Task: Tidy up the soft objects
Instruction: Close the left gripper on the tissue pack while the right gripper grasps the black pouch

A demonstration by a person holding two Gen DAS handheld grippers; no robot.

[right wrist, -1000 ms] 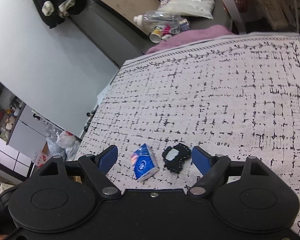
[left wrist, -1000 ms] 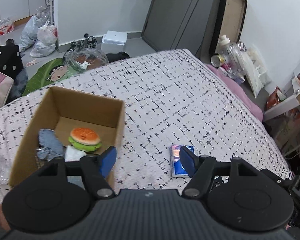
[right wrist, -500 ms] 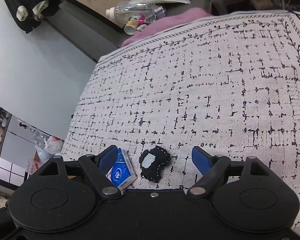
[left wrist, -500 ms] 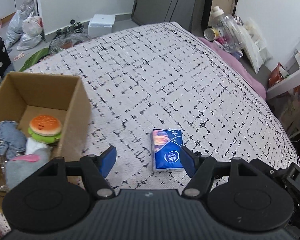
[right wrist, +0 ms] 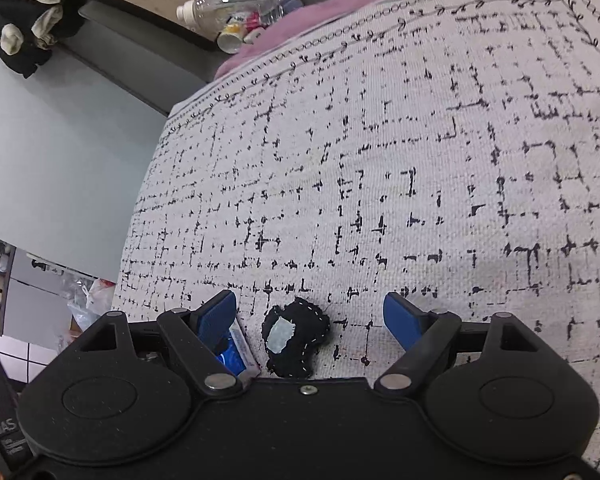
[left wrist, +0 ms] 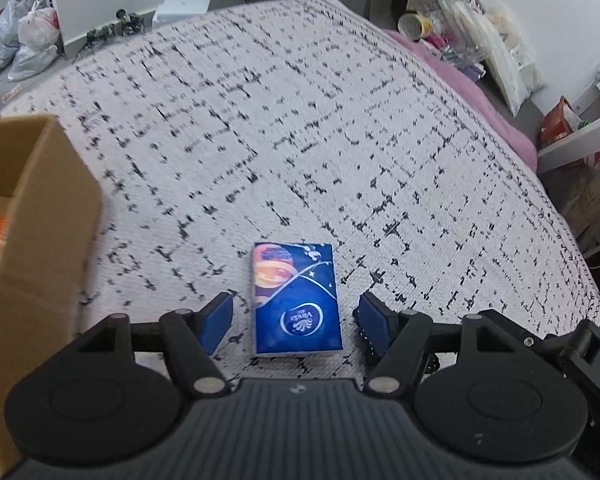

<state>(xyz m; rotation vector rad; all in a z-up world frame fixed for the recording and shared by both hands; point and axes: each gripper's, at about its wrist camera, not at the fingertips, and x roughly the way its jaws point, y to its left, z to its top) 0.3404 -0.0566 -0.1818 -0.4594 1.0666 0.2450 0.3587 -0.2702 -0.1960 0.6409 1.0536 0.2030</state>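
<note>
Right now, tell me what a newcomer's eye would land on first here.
The blue tissue pack lies flat on the patterned bedspread, framed by the open left hand-held gripper. A black felt piece sits between the open right hand-held gripper fingers. A cardboard box stands at the left.

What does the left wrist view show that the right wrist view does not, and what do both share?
Only the left wrist view shows the cardboard box at the left and the whole blue tissue pack between the open left gripper.

Only the right wrist view shows the black stitched pouch clearly, lying between the open right gripper.

Both show the patterned bedspread and the tissue pack, which the right view catches only partly behind its left finger.
</note>
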